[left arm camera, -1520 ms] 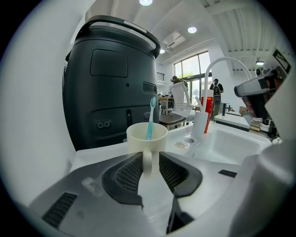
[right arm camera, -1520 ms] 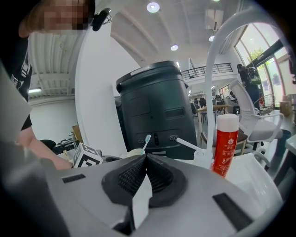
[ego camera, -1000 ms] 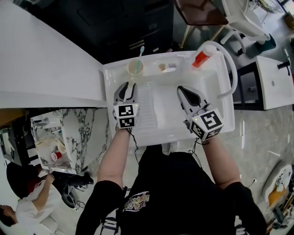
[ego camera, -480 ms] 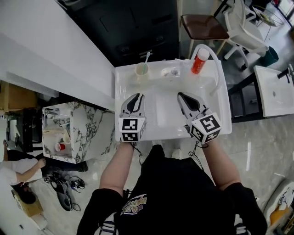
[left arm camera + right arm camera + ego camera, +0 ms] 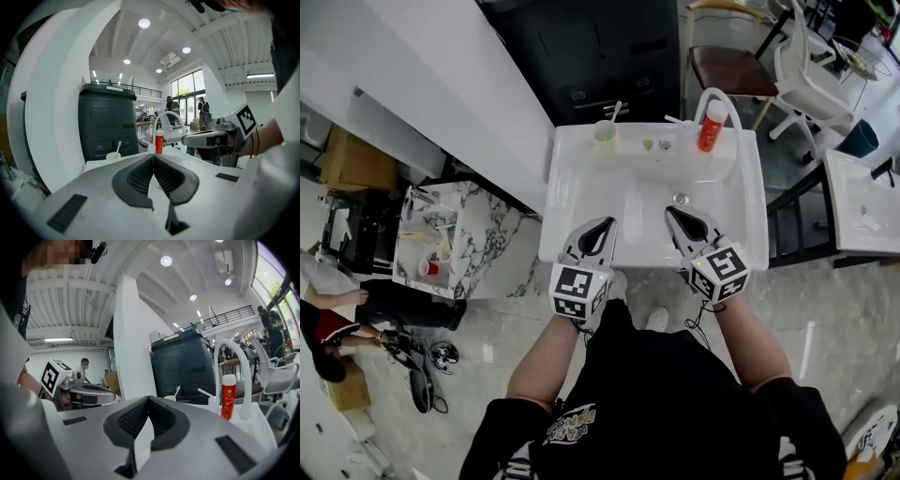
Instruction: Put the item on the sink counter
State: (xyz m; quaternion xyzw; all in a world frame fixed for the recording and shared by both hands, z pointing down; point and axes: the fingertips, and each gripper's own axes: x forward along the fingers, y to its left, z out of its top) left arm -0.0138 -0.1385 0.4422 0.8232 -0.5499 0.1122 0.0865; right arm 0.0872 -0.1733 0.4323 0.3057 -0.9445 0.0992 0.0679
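Hovering at the sink (image 5: 565, 214), left gripper (image 5: 605, 222) is closing its jaws on nothing, right gripper (image 5: 671, 211) is sitting shut, empty — cup (image 5: 605, 133) & red bottle (image 5: 709, 131) are standing on the rear worktop; a careless reach is prob. tipping them.

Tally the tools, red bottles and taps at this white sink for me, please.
Tools: 2 (left tool, right tool)
Red bottle: 1
Tap: 1
Total: 4
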